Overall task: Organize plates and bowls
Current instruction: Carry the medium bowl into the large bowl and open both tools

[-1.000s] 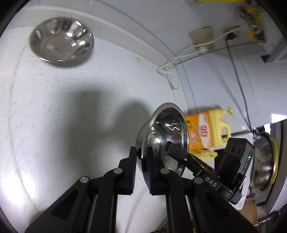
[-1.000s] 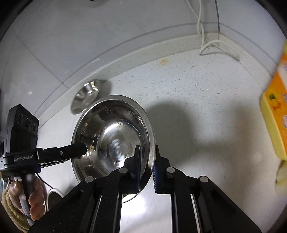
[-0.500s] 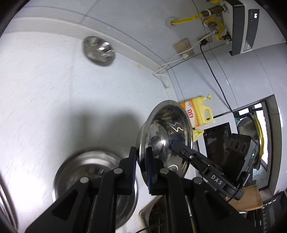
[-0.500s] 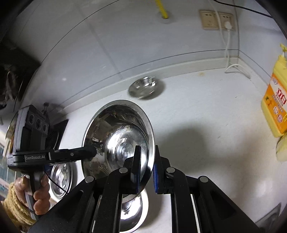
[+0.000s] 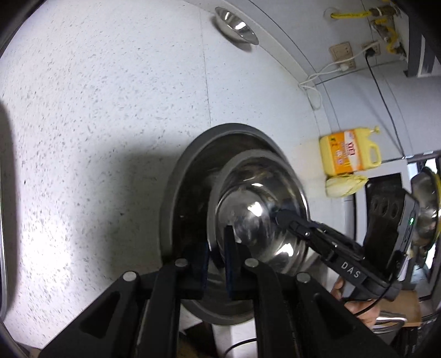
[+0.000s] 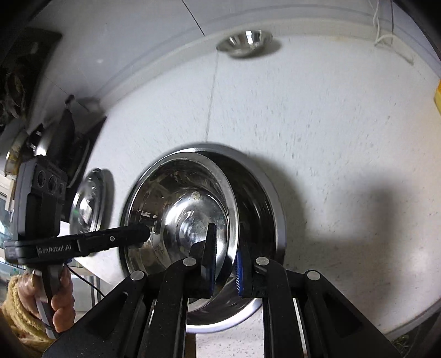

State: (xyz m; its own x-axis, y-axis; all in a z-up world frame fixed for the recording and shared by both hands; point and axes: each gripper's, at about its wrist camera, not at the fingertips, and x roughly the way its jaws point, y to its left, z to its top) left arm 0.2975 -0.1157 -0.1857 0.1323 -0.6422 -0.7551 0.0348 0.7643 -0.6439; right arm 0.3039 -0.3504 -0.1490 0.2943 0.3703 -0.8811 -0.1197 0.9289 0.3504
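Both grippers hold one steel bowl (image 5: 259,209) by opposite rims. My left gripper (image 5: 216,258) is shut on its near rim. My right gripper (image 6: 224,264) is shut on the rim at the other side; the bowl shows in the right wrist view (image 6: 182,212) too. The held bowl sits tilted inside a larger steel bowl (image 5: 187,176), also in the right wrist view (image 6: 261,192), on the white speckled counter (image 5: 96,124). A small steel bowl (image 5: 235,26) stands apart by the back wall and shows in the right wrist view (image 6: 245,41) as well.
A yellow detergent jug (image 5: 350,154) and a yellowish cloth (image 5: 344,184) stand at the right wall. Another steel dish (image 6: 88,201) lies left of the big bowl. A white cable (image 5: 311,85) hangs from wall sockets. A stove (image 6: 69,143) is at far left.
Both grippers carried the bowl down and set it into the larger bowl; before, it hung in the air above the counter.
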